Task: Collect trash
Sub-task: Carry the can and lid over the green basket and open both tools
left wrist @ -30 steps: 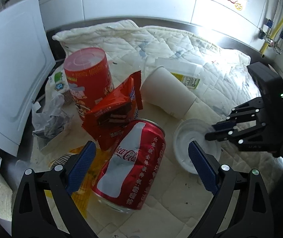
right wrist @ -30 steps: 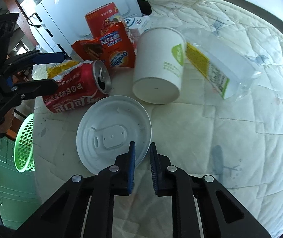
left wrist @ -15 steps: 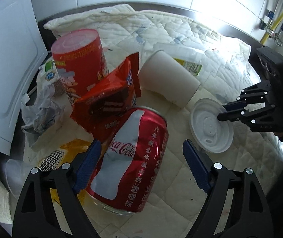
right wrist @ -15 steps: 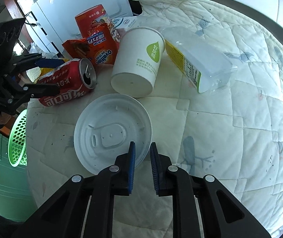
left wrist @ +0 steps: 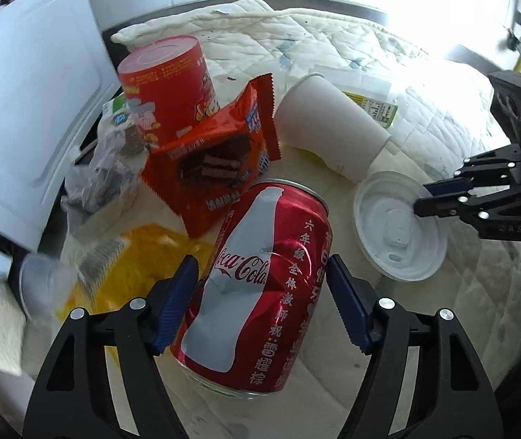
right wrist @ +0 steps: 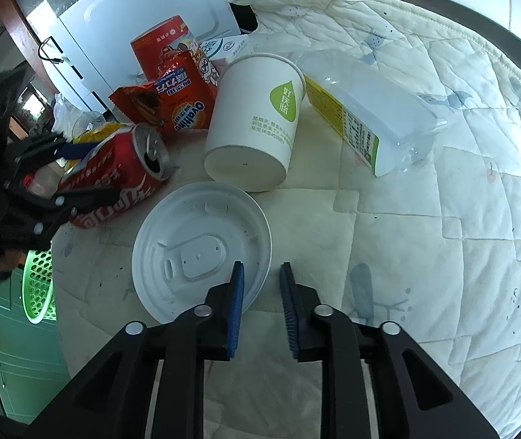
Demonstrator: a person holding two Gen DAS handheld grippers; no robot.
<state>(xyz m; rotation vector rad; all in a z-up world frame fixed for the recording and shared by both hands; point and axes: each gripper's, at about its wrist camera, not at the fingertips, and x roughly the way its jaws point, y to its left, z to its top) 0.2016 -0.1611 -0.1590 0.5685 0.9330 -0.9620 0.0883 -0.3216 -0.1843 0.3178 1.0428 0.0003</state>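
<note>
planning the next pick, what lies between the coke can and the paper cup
In the right wrist view, a bare strip of quilt separates the coke can from the paper cup. The orange wafer packet sits behind that gap, not in it.

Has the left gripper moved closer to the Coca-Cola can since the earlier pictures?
Yes. The left gripper came down around the Coca-Cola can, toward the wafer packet; its jaws have been closing.

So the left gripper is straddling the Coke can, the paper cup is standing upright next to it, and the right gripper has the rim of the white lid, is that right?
Not quite: the paper cup is not upright. It lies on its side, as the right wrist view shows. The rest holds: the left gripper, its jaws just closing, straddles the Coke can, and the right gripper has the white lid by its rim.
</note>
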